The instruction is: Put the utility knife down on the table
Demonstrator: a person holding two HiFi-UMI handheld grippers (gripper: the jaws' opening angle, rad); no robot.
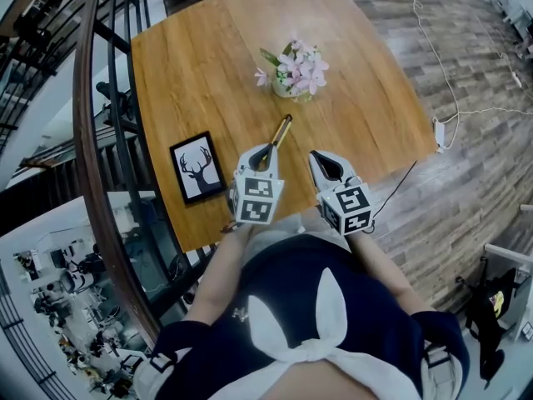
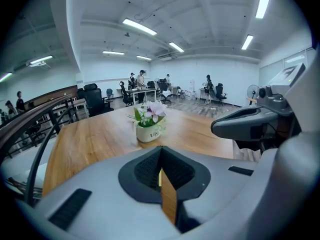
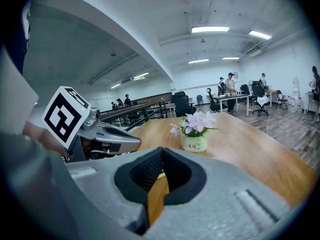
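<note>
So the utility knife (image 1: 283, 129) looks like it's already flat on the table (image 1: 200, 73). It lies just past the tip of the left tool (image 1: 268, 152) and points toward the flower pot (image 1: 293, 77). The left tool is pressed together with nothing in it. Its own view shows the pads meeting, with just a sliver of wood showing through the gap. The right tool (image 1: 319, 160) is the same, pinched together and empty, sitting just right of the left one.

The job seems basically done, so what's left is probably backing off cleanly. The person should pull the left tool up and toward themselves so its tip doesn't nudge the knife, and keep both tools away from the pot on the far side.

One caveat: from the head view the near end of the knife tucks under the left tool's tip, so whether they're touching is hard to call.

Only the head view shows the knife at all, plus the deer picture (image 1: 198, 167) at the near left. In the gripper views the tool bodies block the knife, but they do show the pads clearly, and each catches the other tool alongside.
</note>
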